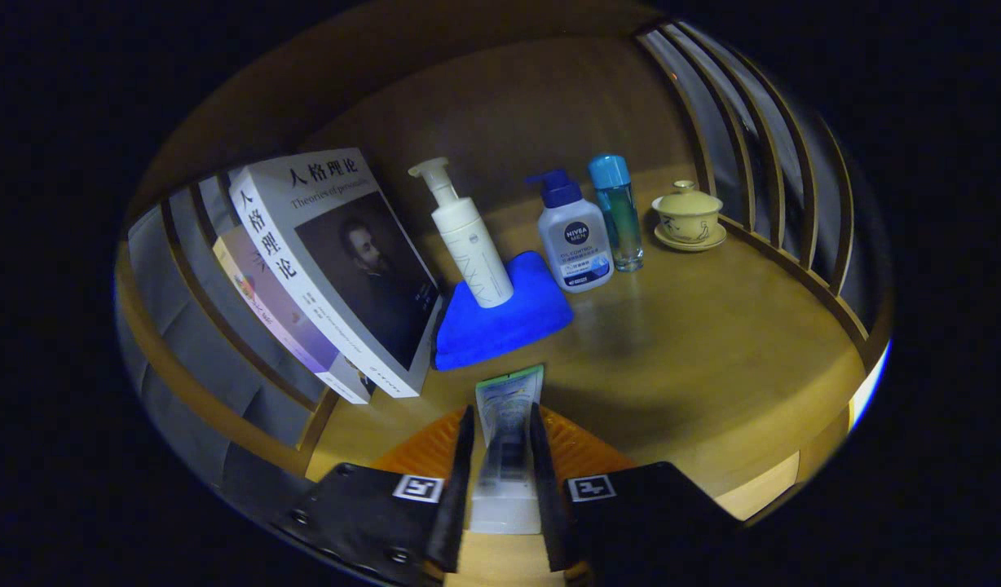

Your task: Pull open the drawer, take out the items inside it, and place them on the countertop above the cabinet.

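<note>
While over countertop (712, 342), gripper (504, 456) fingers clamp tube (507, 408), prob. toothpaste.

open wooden table (712, 342) right of the claw (501, 456), whose fingers clamp a flat white tube (509, 408). ahead: folded blue cloth (500, 314) under a white pump bottle (466, 236). left: leaning white paperback books (337, 261). beyond: grey pump bottle (575, 240), clear blue-capped bottle (617, 212), lidded yellow ceramic cup (688, 216) near the slatted rail.

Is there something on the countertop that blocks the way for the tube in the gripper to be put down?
Partly. The gripper is shut on the tube, and just ahead lies the blue cloth with a white pump bottle on it. The bare countertop beside the cloth looks free for setting the tube down.
</note>
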